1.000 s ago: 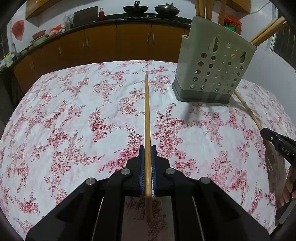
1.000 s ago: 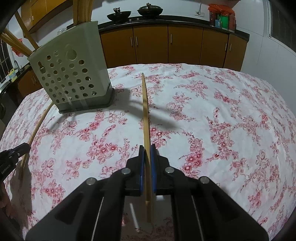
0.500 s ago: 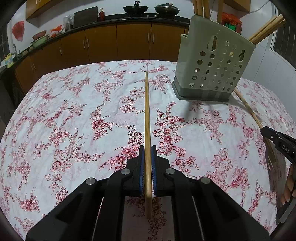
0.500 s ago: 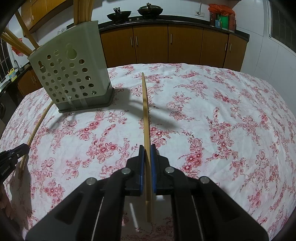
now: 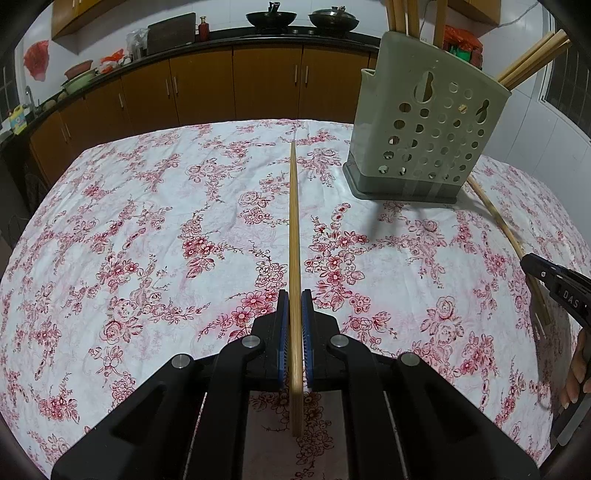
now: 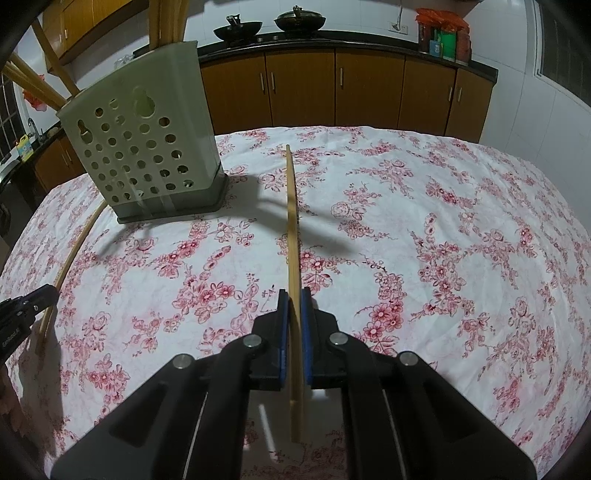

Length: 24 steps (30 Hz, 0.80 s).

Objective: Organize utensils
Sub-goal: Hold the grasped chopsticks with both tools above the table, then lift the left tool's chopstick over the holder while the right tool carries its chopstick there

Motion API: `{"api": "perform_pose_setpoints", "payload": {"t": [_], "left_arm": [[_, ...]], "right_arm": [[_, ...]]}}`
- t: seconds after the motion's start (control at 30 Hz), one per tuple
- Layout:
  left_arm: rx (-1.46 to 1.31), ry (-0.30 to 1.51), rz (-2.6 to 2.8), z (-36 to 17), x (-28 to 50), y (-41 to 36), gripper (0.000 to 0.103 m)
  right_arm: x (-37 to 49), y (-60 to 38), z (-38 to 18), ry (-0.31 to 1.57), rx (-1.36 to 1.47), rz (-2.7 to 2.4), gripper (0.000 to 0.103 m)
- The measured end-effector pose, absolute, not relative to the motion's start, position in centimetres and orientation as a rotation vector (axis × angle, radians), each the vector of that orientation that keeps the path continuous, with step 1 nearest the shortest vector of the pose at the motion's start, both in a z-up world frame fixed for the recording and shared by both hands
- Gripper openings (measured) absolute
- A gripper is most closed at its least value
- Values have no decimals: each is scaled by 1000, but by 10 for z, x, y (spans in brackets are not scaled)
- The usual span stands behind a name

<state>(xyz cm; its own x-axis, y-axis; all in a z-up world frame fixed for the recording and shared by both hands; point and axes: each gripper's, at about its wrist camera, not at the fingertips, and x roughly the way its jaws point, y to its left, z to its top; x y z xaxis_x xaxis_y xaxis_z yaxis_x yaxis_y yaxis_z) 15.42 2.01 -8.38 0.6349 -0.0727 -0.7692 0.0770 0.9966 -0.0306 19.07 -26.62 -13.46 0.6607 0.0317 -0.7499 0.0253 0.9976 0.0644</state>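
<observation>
Bamboo chopstick (image 5: 294, 236) clamped in each hand-held gripper (image 5: 294, 325) (image 6: 294, 325); holder (image 5: 424, 129) sits ahead to one side, so long tips could easily snag its rim.

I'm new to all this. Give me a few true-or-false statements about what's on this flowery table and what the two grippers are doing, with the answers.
1. Each gripper is clamped on a chopstick. True: the left gripper holds one chopstick and the right gripper holds another chopstick.
2. The utensil holder is empty. False: several chopsticks stick out of its top.
3. The holder has round holes in its wall. True.
4. The holder lies on its side. False: it stands upright on the tablecloth.
5. Two pans sit on the counter behind the table. True.
</observation>
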Motion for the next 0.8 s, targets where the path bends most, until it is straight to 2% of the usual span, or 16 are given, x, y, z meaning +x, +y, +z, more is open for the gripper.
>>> {"api": "perform_pose_setpoints", "payload": {"t": [0.37, 0.8], "left_arm": [[-38, 832, -104, -59, 151, 26, 8], [-99, 601, -129, 21, 134, 31, 8]], "right_arm": [[183, -279, -104, 785, 105, -8, 8], [167, -279, -32, 592, 122, 31, 8]]}}
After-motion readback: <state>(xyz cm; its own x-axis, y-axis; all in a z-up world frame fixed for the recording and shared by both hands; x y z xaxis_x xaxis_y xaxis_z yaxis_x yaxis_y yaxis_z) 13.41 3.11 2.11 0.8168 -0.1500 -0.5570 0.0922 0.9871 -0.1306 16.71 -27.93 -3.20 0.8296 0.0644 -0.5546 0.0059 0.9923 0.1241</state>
